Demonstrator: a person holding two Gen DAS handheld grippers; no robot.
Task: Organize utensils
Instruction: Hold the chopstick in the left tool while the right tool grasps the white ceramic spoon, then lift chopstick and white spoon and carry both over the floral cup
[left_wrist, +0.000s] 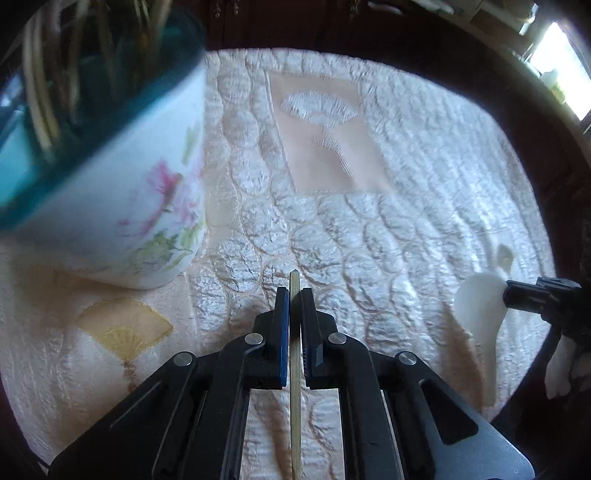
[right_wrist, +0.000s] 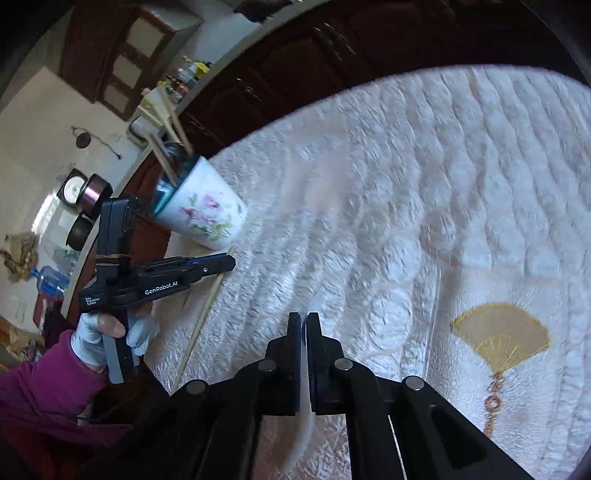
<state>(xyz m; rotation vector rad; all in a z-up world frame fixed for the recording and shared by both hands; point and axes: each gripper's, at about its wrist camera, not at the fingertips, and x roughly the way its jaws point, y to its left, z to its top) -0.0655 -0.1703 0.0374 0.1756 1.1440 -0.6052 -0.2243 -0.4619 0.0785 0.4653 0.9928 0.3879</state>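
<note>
My left gripper (left_wrist: 294, 291) is shut on a thin wooden chopstick (left_wrist: 295, 369), whose tip sticks out just past the pads. A white floral cup (left_wrist: 147, 206) with a teal inside stands close on the left, with several chopsticks in it. At the right edge my right gripper (left_wrist: 511, 293) holds a white spoon (left_wrist: 474, 304) above the cloth. In the right wrist view my right gripper (right_wrist: 303, 315) is shut on the spoon's white handle (right_wrist: 305, 424). The left gripper (right_wrist: 221, 264) holds the chopstick (right_wrist: 205, 310) beside the cup (right_wrist: 207, 210).
A white quilted cloth (left_wrist: 406, 166) with embroidered fans (right_wrist: 500, 336) covers the round table. Dark wood cabinets (right_wrist: 295, 66) stand behind it. A gloved hand (right_wrist: 92, 339) in a purple sleeve grips the left tool. A cluttered counter lies far left.
</note>
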